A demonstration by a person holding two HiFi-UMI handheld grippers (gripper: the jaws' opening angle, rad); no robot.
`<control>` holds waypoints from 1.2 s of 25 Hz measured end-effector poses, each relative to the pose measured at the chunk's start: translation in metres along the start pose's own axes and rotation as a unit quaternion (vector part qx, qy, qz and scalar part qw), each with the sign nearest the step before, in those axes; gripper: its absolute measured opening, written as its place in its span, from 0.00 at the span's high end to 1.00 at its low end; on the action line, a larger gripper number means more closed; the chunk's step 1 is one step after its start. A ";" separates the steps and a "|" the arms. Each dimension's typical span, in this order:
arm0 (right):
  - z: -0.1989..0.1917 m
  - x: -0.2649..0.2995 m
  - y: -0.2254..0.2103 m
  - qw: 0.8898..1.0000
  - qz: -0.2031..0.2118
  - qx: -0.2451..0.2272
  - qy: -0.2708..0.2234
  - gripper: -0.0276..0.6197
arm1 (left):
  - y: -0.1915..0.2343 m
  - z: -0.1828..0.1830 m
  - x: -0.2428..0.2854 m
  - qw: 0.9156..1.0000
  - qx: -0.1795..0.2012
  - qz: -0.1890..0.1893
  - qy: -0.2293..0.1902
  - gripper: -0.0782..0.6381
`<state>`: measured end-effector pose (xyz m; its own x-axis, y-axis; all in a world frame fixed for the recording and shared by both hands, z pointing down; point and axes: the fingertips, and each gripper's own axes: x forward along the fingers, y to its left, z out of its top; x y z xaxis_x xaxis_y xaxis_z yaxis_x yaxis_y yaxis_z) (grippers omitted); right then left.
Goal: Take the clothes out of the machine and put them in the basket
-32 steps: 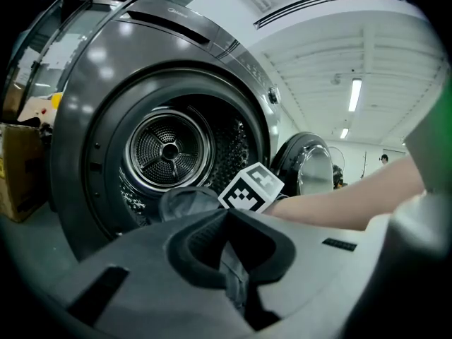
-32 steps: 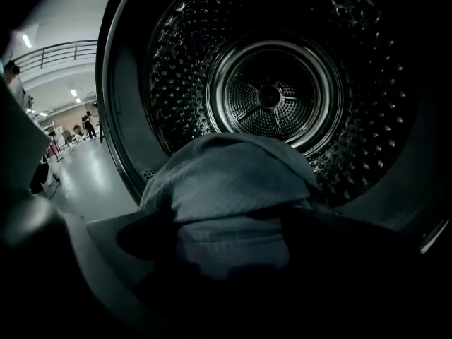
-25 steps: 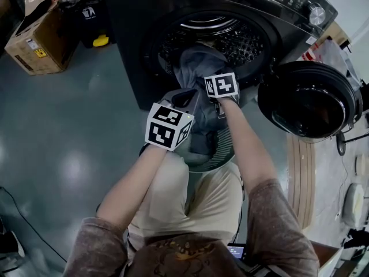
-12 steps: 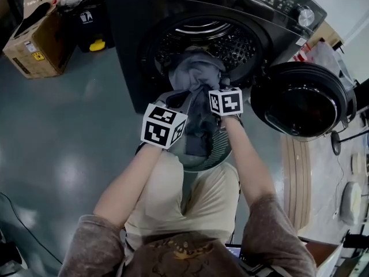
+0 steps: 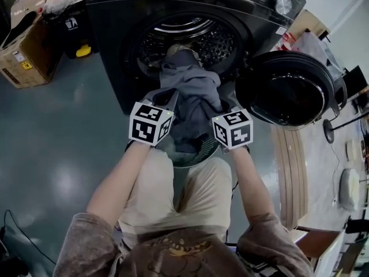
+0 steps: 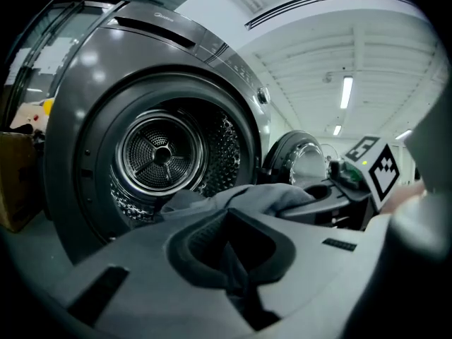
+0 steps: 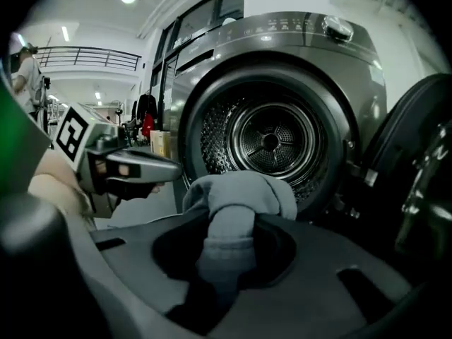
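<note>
The grey-blue floor (image 5: 57, 154) spreads out under you. On it in front of you stands the dark washing machine (image 5: 112, 51), its round mouth open onto the perforated drum (image 5: 216, 39). The door (image 5: 285, 88) is swung fully open to your right, its glass bowl facing you. A cardboard box (image 5: 23, 53) sits on the floor off to the left of the machine, well apart from your hands.

The grey garment (image 5: 190, 91) is halfway out. Its top bunches in the mouth of the drum, and the rest drapes down over the lip between your two hands. Its lower folds hang above the basket (image 5: 206, 149), which stands on the floor just in front of your knees. You cannot tell from here whether the cloth touches the basket.

Your left gripper (image 6: 233, 274) is narrow, its jaws pinched on a dark fold of the garment at the left side. Your right gripper (image 7: 222, 260) has just been closing. Its jaws are now clamped on a thick rolled bunch of the same garment, which bulges up over them toward the drum. Both grippers sit side by side above the basket.
</note>
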<state>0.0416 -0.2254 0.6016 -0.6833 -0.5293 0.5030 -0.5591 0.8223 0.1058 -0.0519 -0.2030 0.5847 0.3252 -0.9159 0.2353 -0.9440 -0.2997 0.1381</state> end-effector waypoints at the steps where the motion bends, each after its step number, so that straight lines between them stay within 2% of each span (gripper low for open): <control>1: -0.004 -0.007 0.005 1.000 0.002 -0.001 0.000 0.83 | -0.001 0.000 0.001 1.000 0.000 0.000 0.001 0.88; 5: -0.021 -0.024 0.024 1.000 0.006 -0.011 0.008 0.80 | -0.006 -0.001 0.004 1.000 0.001 -0.003 0.003 0.88; 10: -0.035 -0.030 0.023 0.999 -0.024 -0.024 0.037 0.49 | -0.011 -0.001 0.005 1.000 0.004 -0.003 0.001 0.88; 14: -0.025 -0.038 0.011 0.999 -0.051 -0.013 0.014 0.49 | -0.013 0.000 0.004 1.000 0.005 -0.001 -0.002 0.88; 17: -0.021 -0.031 0.007 0.999 -0.047 -0.003 0.003 0.49 | -0.013 -0.002 0.005 1.000 0.002 -0.003 0.000 0.88; 21: -0.018 0.009 -0.001 0.999 -0.036 0.015 -0.001 0.46 | -0.016 -0.002 0.005 1.000 0.000 -0.006 -0.002 0.88; 26: -0.007 0.083 -0.013 0.999 -0.029 0.024 0.002 0.33 | -0.014 0.001 -0.003 1.000 -0.003 -0.004 -0.009 0.88; 30: -0.007 0.132 -0.019 0.999 -0.032 0.026 0.025 0.30 | -0.007 0.003 -0.010 1.000 -0.013 0.003 -0.014 0.88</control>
<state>-0.0347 -0.3089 0.6724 -0.6224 -0.5678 0.5387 -0.6249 0.7749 0.0949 -0.0489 -0.1922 0.5780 0.3174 -0.9249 0.2094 -0.9441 -0.2875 0.1615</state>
